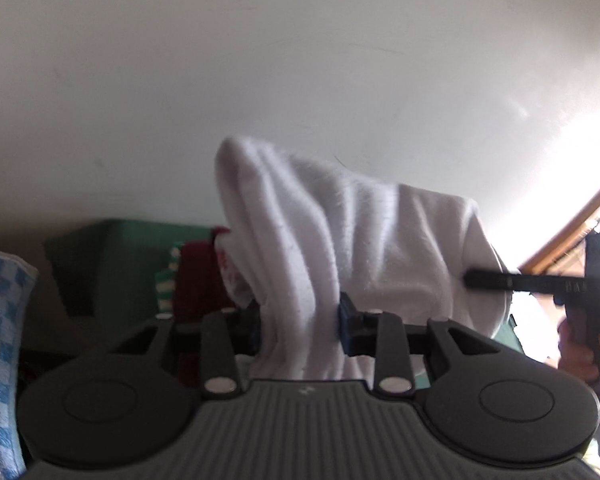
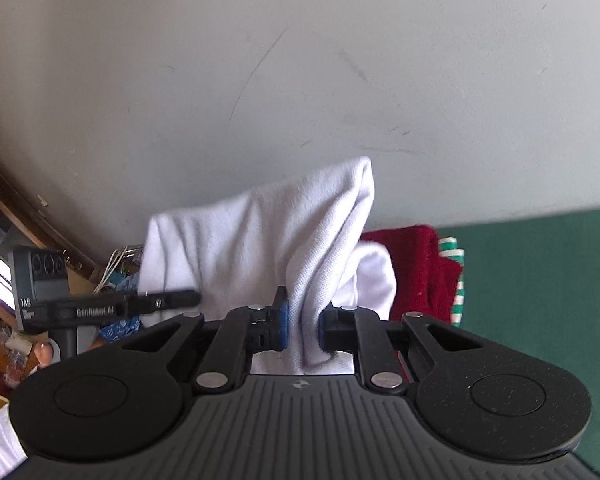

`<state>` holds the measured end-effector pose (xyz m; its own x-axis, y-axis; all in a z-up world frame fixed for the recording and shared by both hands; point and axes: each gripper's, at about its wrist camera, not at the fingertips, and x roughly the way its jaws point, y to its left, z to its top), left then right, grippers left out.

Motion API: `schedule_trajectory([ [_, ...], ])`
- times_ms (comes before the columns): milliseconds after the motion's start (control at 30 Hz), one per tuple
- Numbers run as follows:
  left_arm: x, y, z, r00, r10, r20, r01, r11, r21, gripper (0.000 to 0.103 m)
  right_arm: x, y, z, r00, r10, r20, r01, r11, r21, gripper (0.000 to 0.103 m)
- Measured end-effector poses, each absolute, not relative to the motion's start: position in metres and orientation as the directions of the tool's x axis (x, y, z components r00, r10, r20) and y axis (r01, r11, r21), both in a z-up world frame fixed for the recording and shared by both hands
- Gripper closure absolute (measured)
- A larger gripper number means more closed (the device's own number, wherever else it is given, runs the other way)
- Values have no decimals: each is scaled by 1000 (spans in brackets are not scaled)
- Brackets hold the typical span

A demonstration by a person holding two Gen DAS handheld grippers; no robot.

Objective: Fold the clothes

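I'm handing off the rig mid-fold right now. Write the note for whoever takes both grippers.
Left gripper: shut on the white garment, bunched between its pads.
Right gripper: shut on the same garment at another spot.
The garment hangs lifted between both, in front of the wall. A red garment and a green-striped one lie on the green surface behind.
Done: both grips taken. Left: lay it down and fold; no finished fold visible.

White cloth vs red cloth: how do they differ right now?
The white cloth is lifted, pinched in both the left tongs and the right tongs; the red cloth lies on the green surface, held by neither. White bunches into vertical folds; red sits low and flatter. White looks smooth-knit; red fuzzier. Both are plain fabric.
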<state>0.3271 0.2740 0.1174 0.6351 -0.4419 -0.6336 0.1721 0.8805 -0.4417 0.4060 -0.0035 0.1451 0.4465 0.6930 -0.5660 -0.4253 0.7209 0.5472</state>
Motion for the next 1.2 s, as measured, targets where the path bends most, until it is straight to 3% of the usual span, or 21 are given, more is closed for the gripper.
schedule_trajectory([
  [100, 351, 268, 108, 661, -350, -664, 131, 925, -357, 62, 414, -1, 130, 451, 662, -599, -403, 750, 525, 87],
  [167, 357, 270, 95, 692, -270, -670, 57, 945, -322, 44, 422, 2, 101, 441, 647, -622, -372, 763, 529, 85],
  [300, 364, 271, 84, 703, -215, -678, -13, 949, -315, 41, 417, -7, 74, 512, 649, -562, -311, 750, 583, 82],
  [367, 359, 263, 90, 720, -170, -673, 2, 970, -242, 36, 411, -20, 80, 550, 646, -529, -292, 742, 603, 74],
  [433, 348, 262, 99, 742, -139, -656, 30, 984, -174, 35, 400, -35, 95, 629, 603, -491, -278, 764, 583, 58],
  [500, 328, 265, 110, 768, -110, -631, 53, 993, -109, 35, 384, -23, 105, 697, 557, -451, -319, 805, 501, 62],
  [533, 321, 270, 116, 791, -75, -607, 44, 997, -66, 36, 375, -11, 108, 725, 538, -429, -348, 825, 446, 69],
  [600, 304, 274, 133, 866, 15, -499, -8, 1000, 16, 52, 359, 13, 114, 777, 503, -378, -395, 858, 329, 73],
  [633, 294, 272, 142, 901, 50, -430, -38, 999, 36, 52, 350, 25, 117, 801, 487, -349, -413, 871, 268, 73],
  [733, 292, 254, 146, 944, 55, -325, -68, 997, -30, 52, 325, 61, 126, 859, 447, -251, -442, 894, 77, 72],
  [833, 317, 220, 117, 938, 94, -333, -105, 994, -14, 51, 317, 97, 113, 886, 416, -205, -435, 899, -51, 76],
  [933, 350, 222, 78, 912, 147, -384, -152, 988, 19, 64, 332, 116, 82, 915, 340, -216, -377, 912, -161, 79],
  [1000, 371, 227, 52, 889, 188, -417, -183, 982, 52, 52, 352, 102, 73, 913, 313, -264, -342, 937, -74, 80],
  [1033, 382, 230, 39, 877, 208, -432, -198, 978, 69, 35, 363, 92, 68, 900, 320, -297, -340, 940, -19, 80],
  [1067, 391, 233, 29, 870, 213, -446, -204, 977, 69, 29, 374, 84, 64, 886, 328, -327, -337, 941, 32, 80],
  [1200, 399, 238, 9, 890, 211, -403, -207, 977, 55, 28, 383, 75, 53, 884, 325, -336, -303, 946, 117, 81],
])
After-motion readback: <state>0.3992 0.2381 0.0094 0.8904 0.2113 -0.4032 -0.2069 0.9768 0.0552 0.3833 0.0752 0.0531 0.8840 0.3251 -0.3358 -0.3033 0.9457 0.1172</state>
